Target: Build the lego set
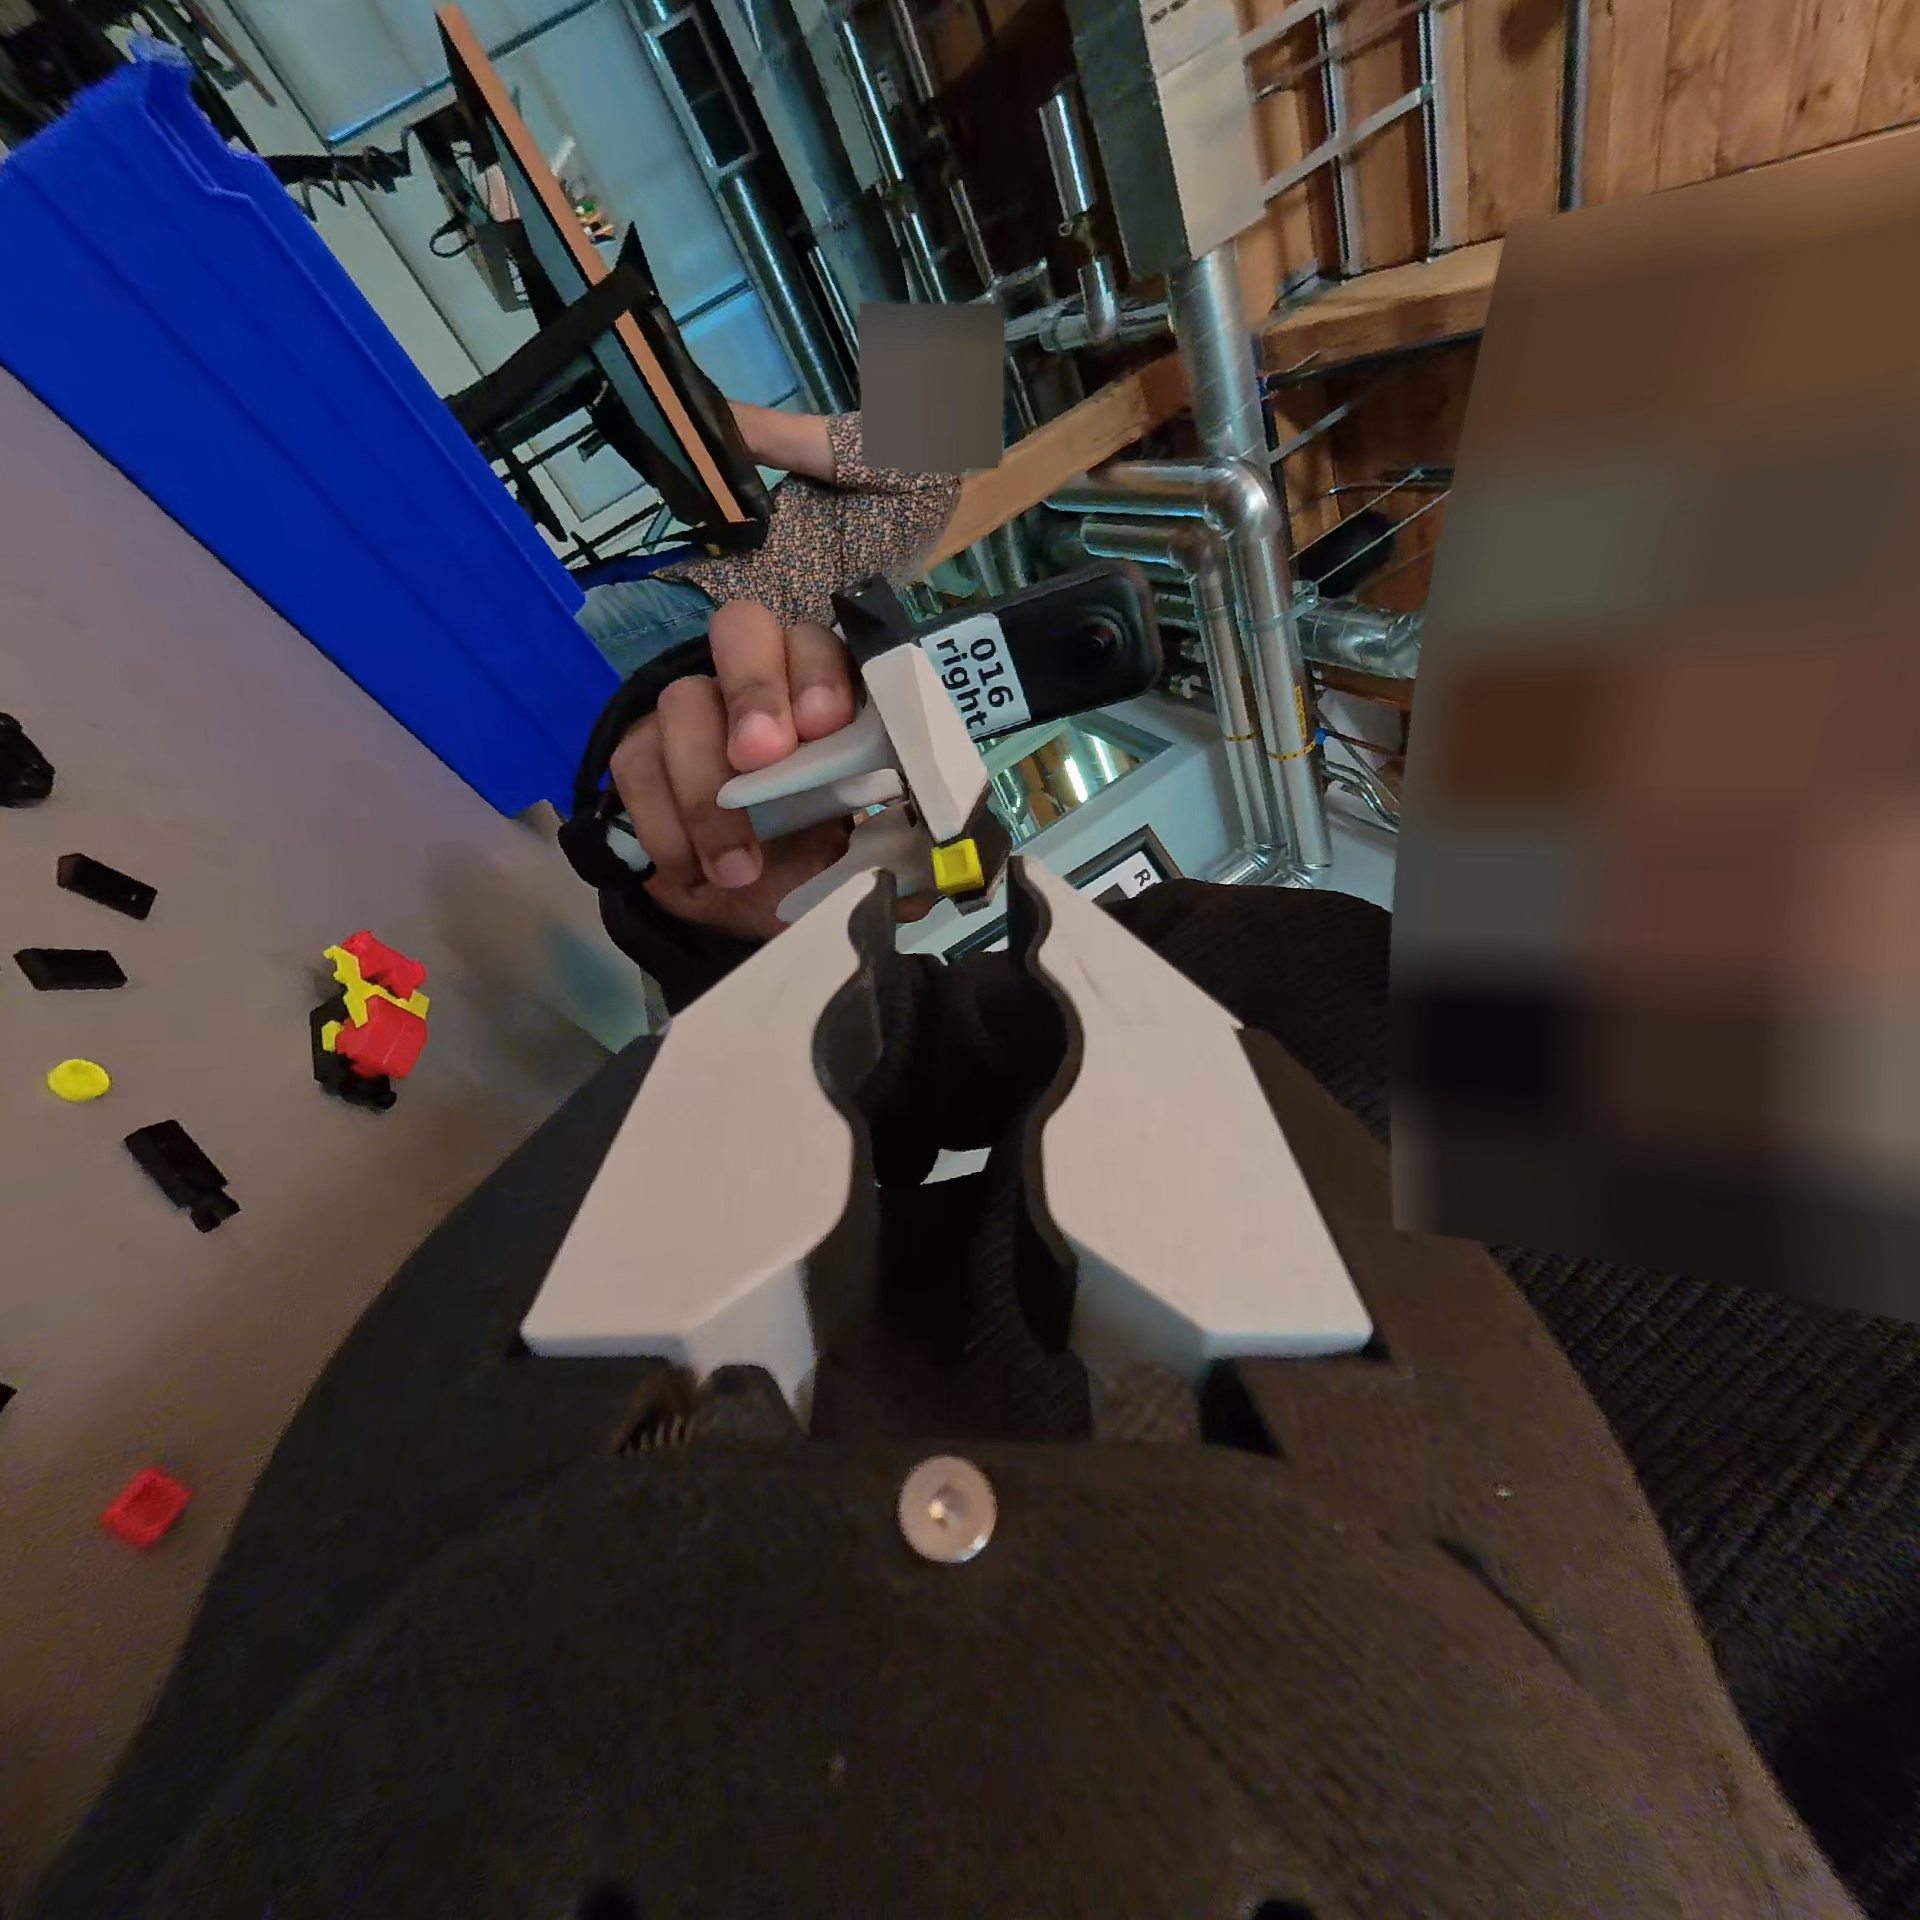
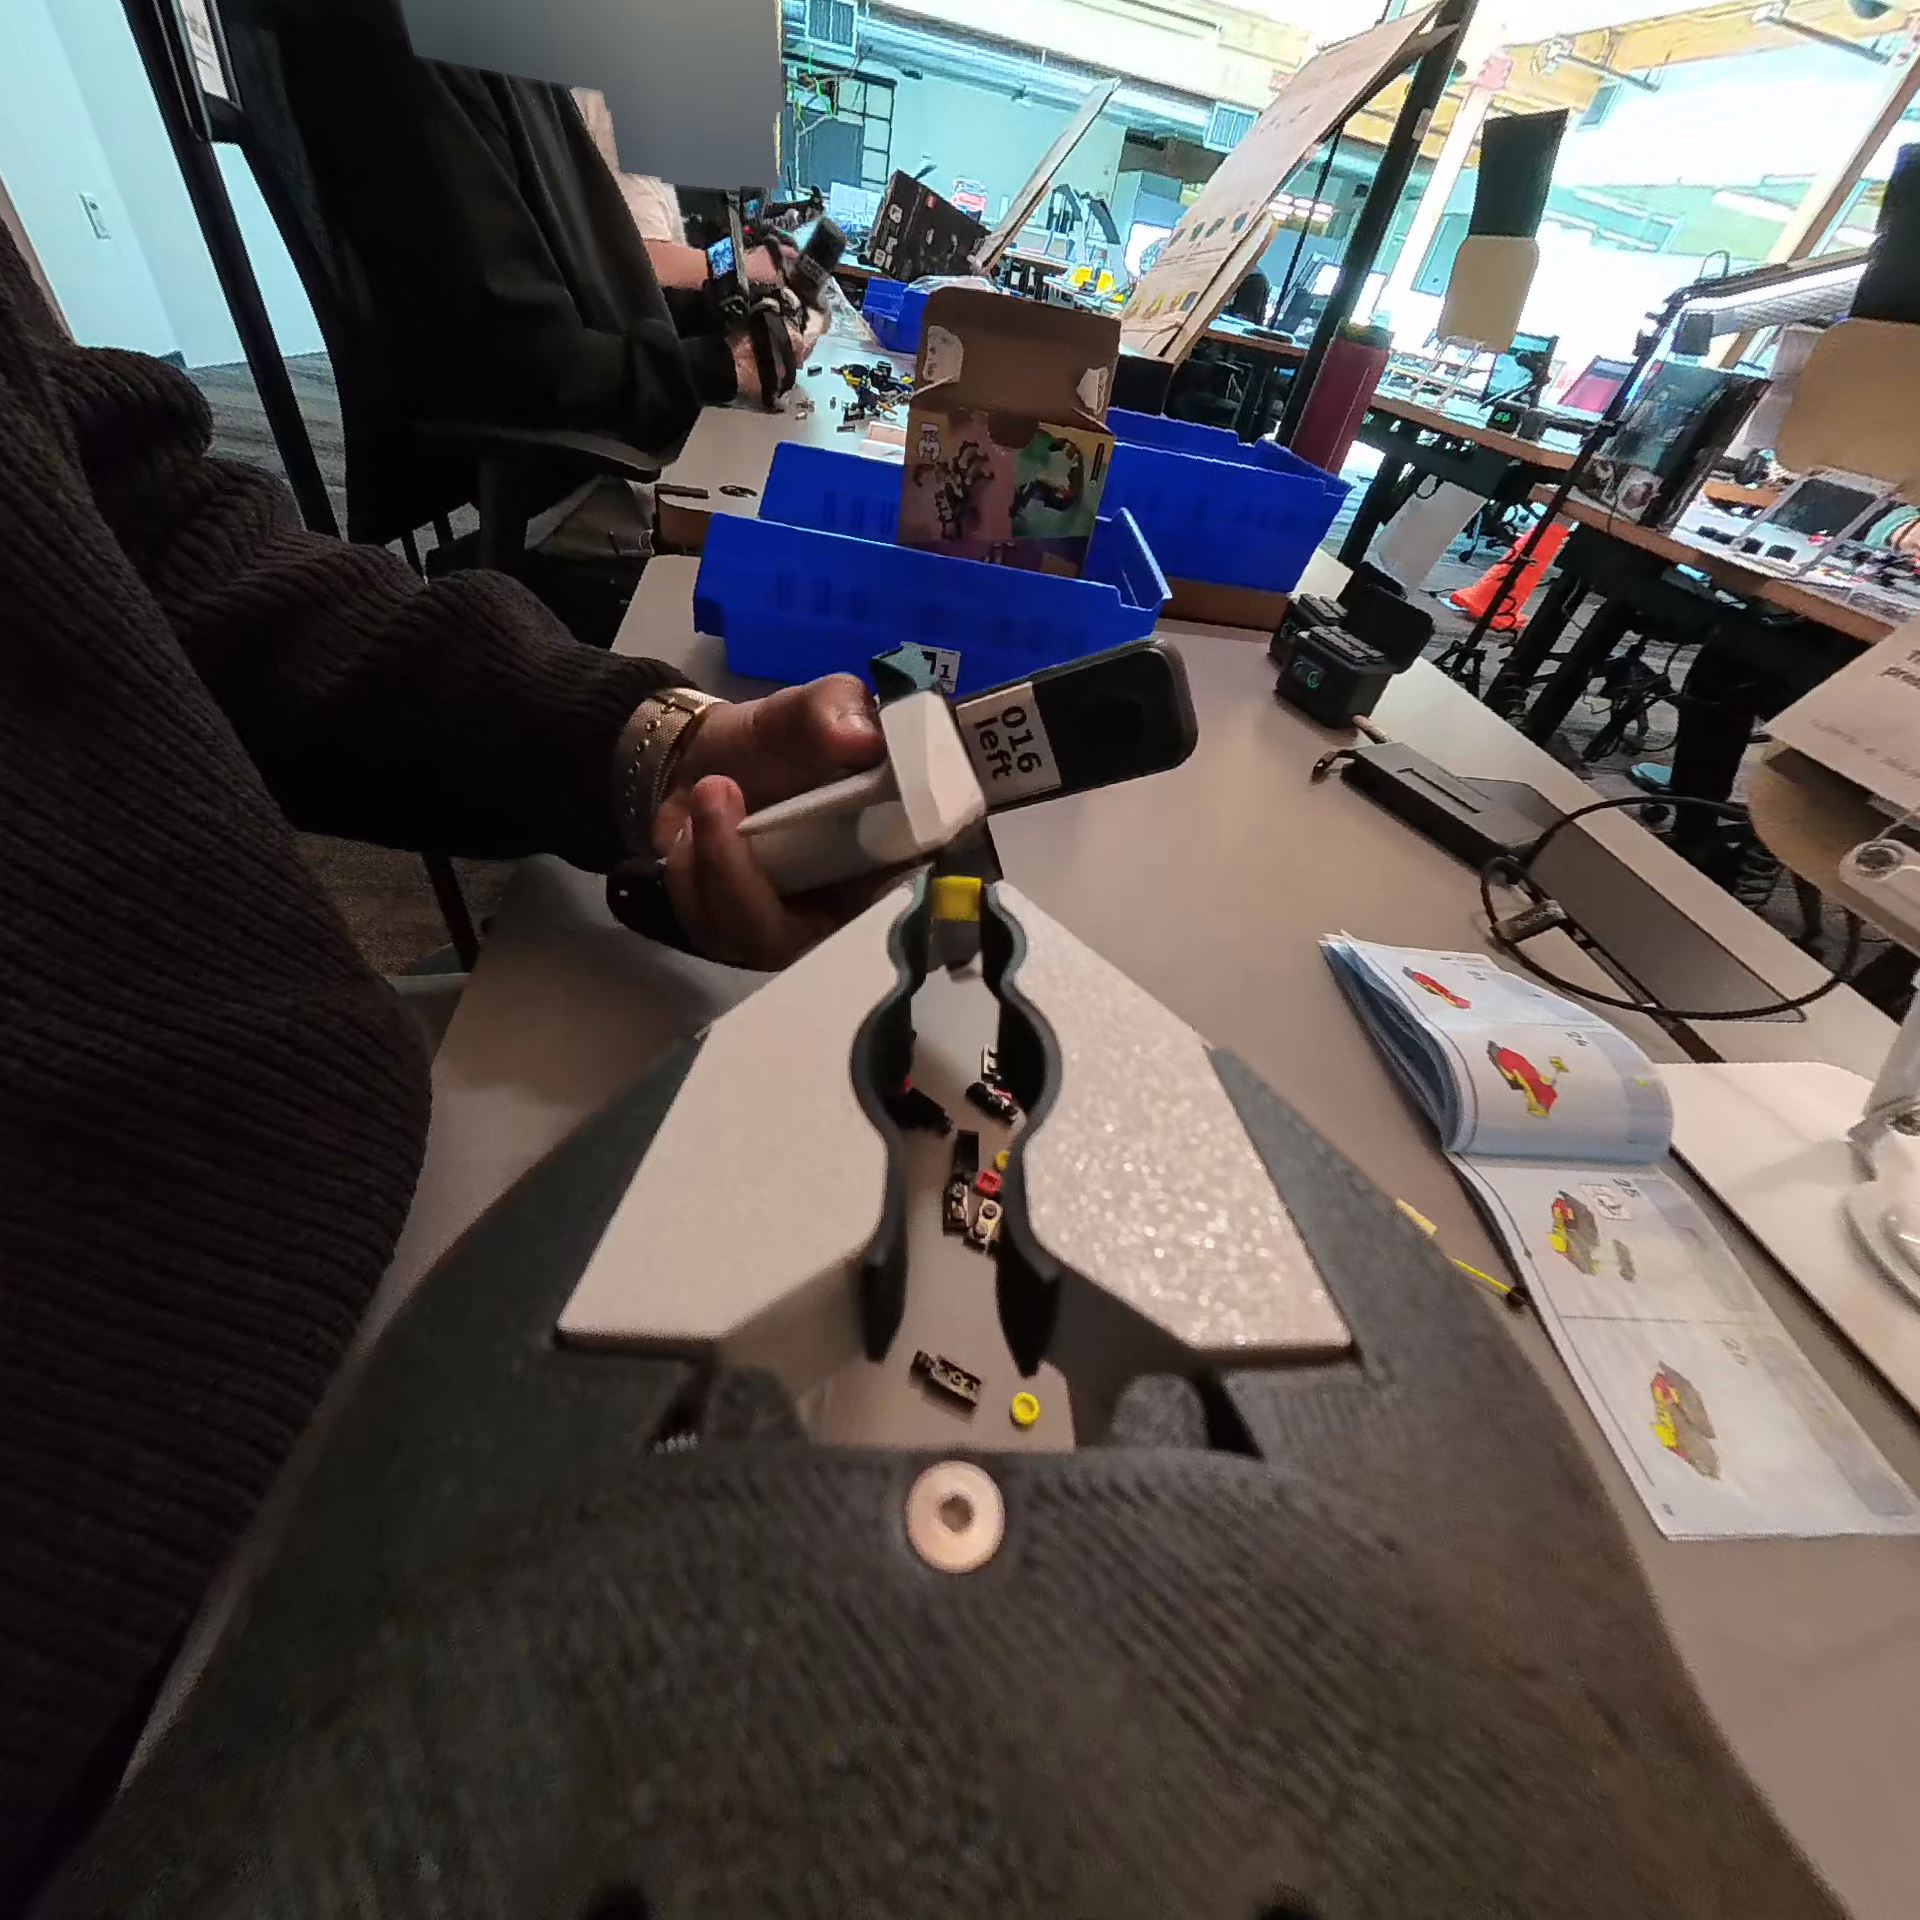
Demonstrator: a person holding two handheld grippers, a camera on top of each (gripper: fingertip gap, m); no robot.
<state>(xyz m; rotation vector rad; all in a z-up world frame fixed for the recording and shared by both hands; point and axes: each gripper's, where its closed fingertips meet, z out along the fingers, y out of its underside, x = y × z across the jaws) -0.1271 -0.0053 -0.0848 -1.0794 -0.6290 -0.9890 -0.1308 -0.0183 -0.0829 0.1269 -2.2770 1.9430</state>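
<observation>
My right gripper [image 2: 954, 916] is shut on a small yellow brick [image 2: 956, 900] and holds it in the air above the grey table [image 2: 1195, 883]. My left gripper [image 1: 951, 891] is slightly open and empty, and its tips meet the brick [image 1: 958, 868] from the opposite side. The right gripper [image 1: 961, 883] shows beyond them in the left wrist view. The left gripper's dark tip [image 2: 969, 854] points down at the brick. A part-built red, yellow and black model [image 1: 374, 1023] lies on the table to the left. Loose black, yellow and red pieces [image 2: 977, 1184] lie below.
Blue bins [image 2: 935, 613] stand at the back, one holding an opened cardboard box [image 2: 1008, 447]. An open instruction booklet [image 2: 1558, 1122] lies on the right, beside cables and black devices [image 2: 1340, 665]. Another blue bin [image 1: 260, 416] edges the table. Other people stand nearby. Only a small space, under 4 cm, lies between the two pairs of fingers.
</observation>
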